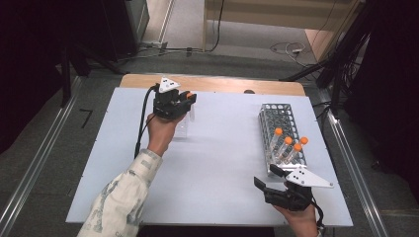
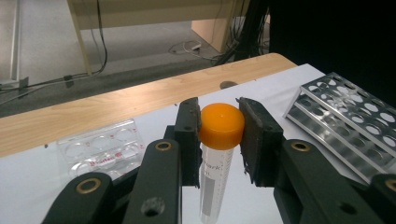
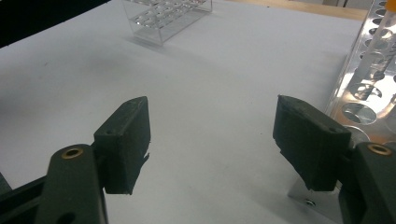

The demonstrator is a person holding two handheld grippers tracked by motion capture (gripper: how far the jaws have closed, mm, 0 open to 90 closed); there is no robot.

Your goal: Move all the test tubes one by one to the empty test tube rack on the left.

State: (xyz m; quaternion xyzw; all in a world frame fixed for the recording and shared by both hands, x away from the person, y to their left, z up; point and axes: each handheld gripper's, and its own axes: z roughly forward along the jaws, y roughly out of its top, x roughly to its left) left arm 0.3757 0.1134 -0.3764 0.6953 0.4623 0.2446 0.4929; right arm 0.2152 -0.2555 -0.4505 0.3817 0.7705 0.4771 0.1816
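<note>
- You have a white worktop (image 1: 217, 173) in front of you, with a strip of bare wood along its far edge (image 1: 212, 83).
- Your metal rack (image 1: 276, 116) lies on the right of it, its far rows of holes unfilled; four orange-capped tubes (image 1: 291, 145) stand in its near end.
- A clear plastic well plate (image 2: 100, 151) lies flat near the wooden strip.
- Beyond the worktop you see grey floor with loose cables (image 1: 286, 48) and a pale wooden panel (image 1: 276, 12).
- Metal rails (image 1: 353, 158) run along the floor on both sides.
</note>
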